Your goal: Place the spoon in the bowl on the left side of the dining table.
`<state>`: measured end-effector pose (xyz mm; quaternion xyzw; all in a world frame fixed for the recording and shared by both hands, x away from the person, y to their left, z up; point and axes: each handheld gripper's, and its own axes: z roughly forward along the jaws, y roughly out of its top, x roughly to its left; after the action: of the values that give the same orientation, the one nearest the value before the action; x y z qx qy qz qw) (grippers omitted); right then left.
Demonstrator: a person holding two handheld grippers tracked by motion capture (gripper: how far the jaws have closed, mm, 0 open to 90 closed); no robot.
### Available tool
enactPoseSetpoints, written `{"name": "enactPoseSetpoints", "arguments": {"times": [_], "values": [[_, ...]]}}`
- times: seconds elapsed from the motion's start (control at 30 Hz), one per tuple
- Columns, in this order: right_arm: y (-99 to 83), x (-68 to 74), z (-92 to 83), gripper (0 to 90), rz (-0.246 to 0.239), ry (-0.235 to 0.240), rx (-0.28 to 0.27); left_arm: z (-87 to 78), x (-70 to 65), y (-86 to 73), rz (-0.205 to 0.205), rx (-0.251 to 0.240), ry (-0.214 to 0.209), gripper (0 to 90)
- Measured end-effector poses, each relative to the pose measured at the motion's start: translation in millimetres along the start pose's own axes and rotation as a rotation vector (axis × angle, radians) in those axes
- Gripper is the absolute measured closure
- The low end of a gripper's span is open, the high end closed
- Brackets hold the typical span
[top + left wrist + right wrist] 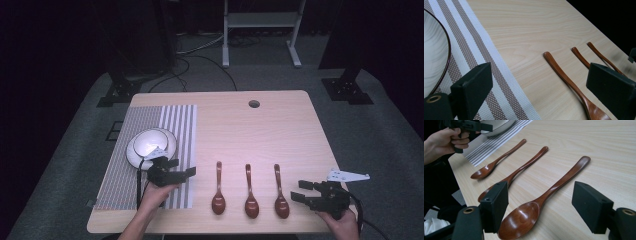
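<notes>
**Both grippers spread, nothing held; right one lined up on the nearest spoon**

Right gripper (302, 190): jaws wide apart, empty. It sits at the table's near right corner, pointing left toward the spoon row. In the right gripper view the right spoon (541, 200) lies between the jaws, bowl toward the camera, handle running away up-right. Pads are clear of it on both sides, no contact visible.

Left gripper (187, 172): jaws also apart, empty. It hovers over the near right part of the placemat (177, 125), pointing right. In the left gripper view its jaws frame the mat edge and bare wood, with the left spoon (571, 83) lying closer to the right-hand jaw, not touched.

Spoons: three brown wooden ones, side by side on the bare table (280, 125) near the front edge, handles pointing away from the person, bowls toward them. Left spoon just right of the mat, middle spoon (250, 195) between the other two, all apart from each other.

Bowl (150, 145): white, dark rim, on the striped mat, just behind the left gripper. Left hand (159, 194) wraps the gripper's handle; right hand (345, 222) is at the table's front edge.
</notes>
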<state>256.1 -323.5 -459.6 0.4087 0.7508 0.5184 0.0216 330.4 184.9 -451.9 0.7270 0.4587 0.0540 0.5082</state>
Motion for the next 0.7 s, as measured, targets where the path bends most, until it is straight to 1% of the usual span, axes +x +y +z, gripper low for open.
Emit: {"name": "enactPoseSetpoints", "arguments": {"times": [0.17, 0.23, 0.33, 0.4, 0.5, 0.67, 0.7], "values": [[1.5, 0.4, 6.6, 28.1, -0.01, 0.011, 0.023, -0.5, 1.0, 0.5, -0.008, -0.003, 0.004, 5.9], [3.2, 3.5, 12.1, 28.1, -0.022, 0.025, 0.037, -0.4, 0.8, 0.0, -0.013, -0.002, 0.004, 5.8], [6.7, 7.0, 18.5, 28.1, -0.039, 0.028, 0.055, 0.1, 1.0, -0.2, -0.012, -0.003, 0.001, 5.8], [8.3, 8.1, 20.4, 28.1, -0.044, 0.031, 0.057, 0.3, 1.3, -0.6, -0.012, -0.002, -0.001, 5.8], [14.8, 11.6, 28.2, 28.1, -0.052, 0.051, 0.067, -0.8, 2.1, -1.3, -0.016, -0.003, 0.002, 5.8], [20.3, 16.0, 36.1, 28.1, -0.063, 0.069, 0.082, -1.0, 2.3, -1.2, -0.019, -0.005, -0.001, 5.8], [23.0, 17.8, 40.3, 28.1, -0.068, 0.083, 0.088, -0.7, 2.2, -1.2, -0.019, -0.004, -0.002, 5.8]]}}
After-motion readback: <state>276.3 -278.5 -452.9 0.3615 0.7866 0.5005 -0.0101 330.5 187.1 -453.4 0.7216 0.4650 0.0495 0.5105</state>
